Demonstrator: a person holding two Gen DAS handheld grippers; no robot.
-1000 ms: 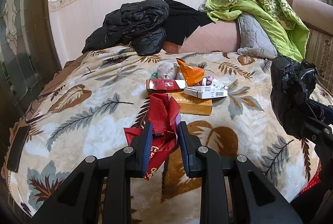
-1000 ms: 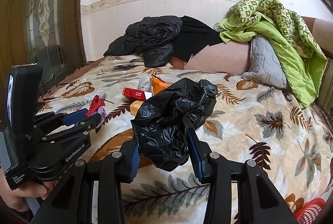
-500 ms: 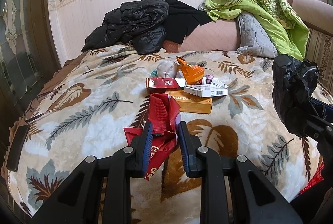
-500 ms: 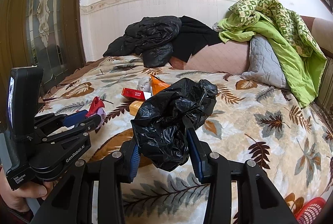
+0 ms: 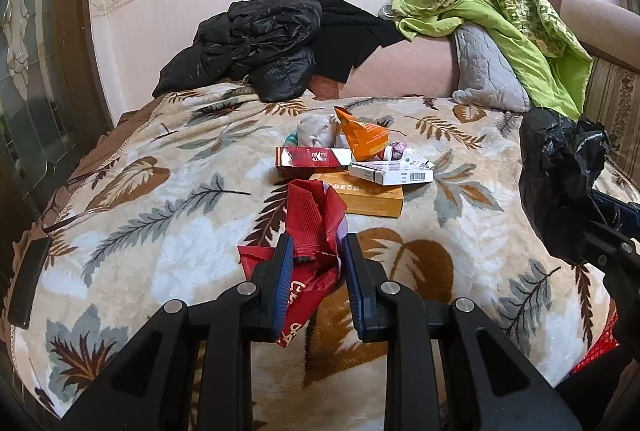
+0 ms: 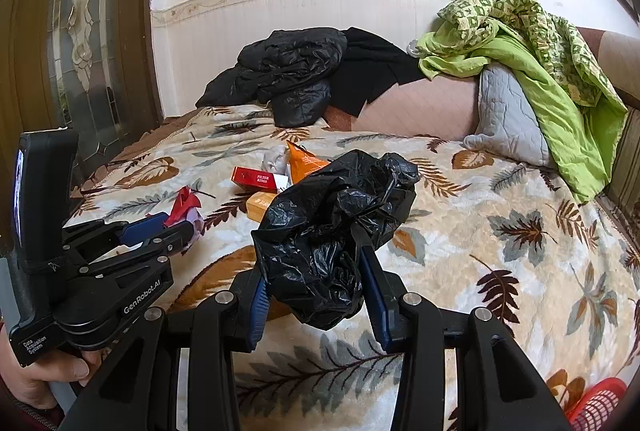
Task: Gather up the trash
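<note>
The red snack wrapper (image 5: 316,231) runs lengthwise along the fingers of the left gripper (image 5: 314,263): its ribbed, sealed end points forward past the fingertips, toward the litter ahead, and its other end trails back and down between the finger bases. It is glossy red foil, creased and folded over on itself, with pale lettering on the lower flap and a torn corner sticking out to the left of the left jaw. The jaws are drawn close and pinch the wrapper across its middle — the foil bunches between the blue pads and fans out before and behind them.

The black plastic bag (image 6: 332,235) is a crumpled, shiny wad with no clear long axis, though it leans up and forward from the right gripper (image 6: 316,271), its knotted, twisted top rising above the fingertips. The right jaws stand moderately apart and squeeze the wad from both sides; most of its bulk swells above and ahead of the pads, and a lobe hangs below them.

Ahead of both sets of jaws, on the leaf-patterned blanket (image 5: 140,215), lies the rest of the trash — a red cigarette pack (image 5: 308,161) lying crosswise, a white carton (image 5: 390,173) lying across a flat yellow box (image 5: 368,197), an orange wrapper (image 5: 364,141) standing on end, and a grey crumpled wad (image 5: 316,131) behind them. From the right wrist view the left gripper sits to the left of the right jaws, with a hand (image 6: 44,379) on its grip.
</note>
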